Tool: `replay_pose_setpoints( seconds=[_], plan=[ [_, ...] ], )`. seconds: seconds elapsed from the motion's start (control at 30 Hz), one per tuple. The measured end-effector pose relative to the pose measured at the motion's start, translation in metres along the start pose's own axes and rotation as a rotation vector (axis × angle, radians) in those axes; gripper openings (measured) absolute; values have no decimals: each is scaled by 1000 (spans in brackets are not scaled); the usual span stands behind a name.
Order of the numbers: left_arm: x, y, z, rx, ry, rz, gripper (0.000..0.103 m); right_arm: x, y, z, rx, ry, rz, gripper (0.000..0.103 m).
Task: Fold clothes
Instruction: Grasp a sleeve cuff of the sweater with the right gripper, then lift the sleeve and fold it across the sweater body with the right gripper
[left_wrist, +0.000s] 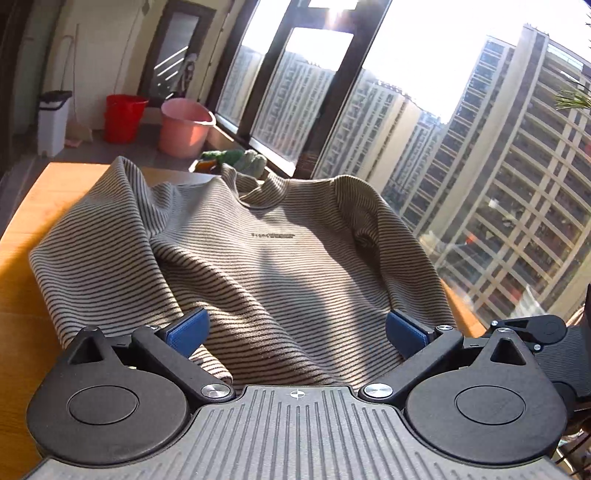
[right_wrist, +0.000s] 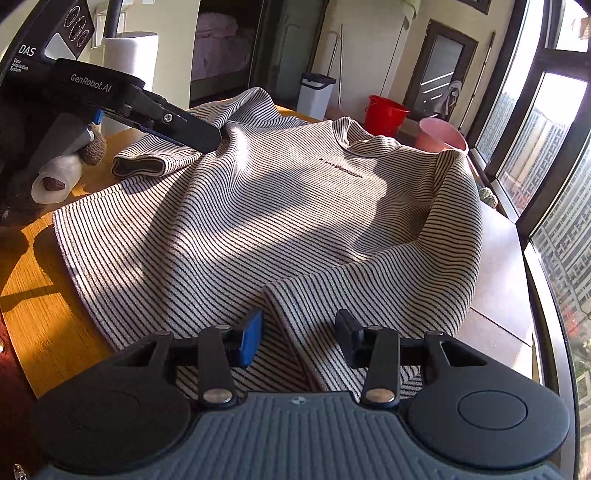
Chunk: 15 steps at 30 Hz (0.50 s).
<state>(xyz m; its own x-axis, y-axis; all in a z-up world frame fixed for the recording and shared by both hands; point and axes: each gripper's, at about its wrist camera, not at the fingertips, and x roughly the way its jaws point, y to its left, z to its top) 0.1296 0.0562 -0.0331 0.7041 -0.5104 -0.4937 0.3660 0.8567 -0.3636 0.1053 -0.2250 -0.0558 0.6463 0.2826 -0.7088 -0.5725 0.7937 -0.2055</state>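
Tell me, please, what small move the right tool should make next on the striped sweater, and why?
Probably close the right tool fully on the striped sweater: a fold of its cloth lies between the fingers, which seem not to press it yet, so lifting now would likely lose it.

My left gripper (right_wrist: 155, 114) body reads "GenRobot.AI"; above it — "DAS", "Data Acquisition System". Striped shirt (right_wrist: 280, 206) has one line of dark chest print (right_wrist: 340, 168) — too small to read in either view.
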Motion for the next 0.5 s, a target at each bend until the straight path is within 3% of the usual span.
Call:
replay_pose_setpoints(
  seconds=[0.03, 0.2, 0.3, 0.4, 0.5],
  plan=[
    [-3, -4, -1, 6, -18, -15, 103, 3, -2, 4, -11, 7, -5, 12],
    [12, -13, -17, -1, 3, -82, 103, -23, -75, 47, 119, -102, -164, 10],
    [26, -9, -32, 1, 50, -62, 103, -71, -152, 75, 312, -242, -292, 10],
    [30, -9, -38, 24, 51, -43, 103, -108, -200, 101, 452, -356, -335, 10],
    [31, -7, -39, 22, 49, -45, 103, -126, -222, 124, 506, -424, -348, 1]
  ],
)
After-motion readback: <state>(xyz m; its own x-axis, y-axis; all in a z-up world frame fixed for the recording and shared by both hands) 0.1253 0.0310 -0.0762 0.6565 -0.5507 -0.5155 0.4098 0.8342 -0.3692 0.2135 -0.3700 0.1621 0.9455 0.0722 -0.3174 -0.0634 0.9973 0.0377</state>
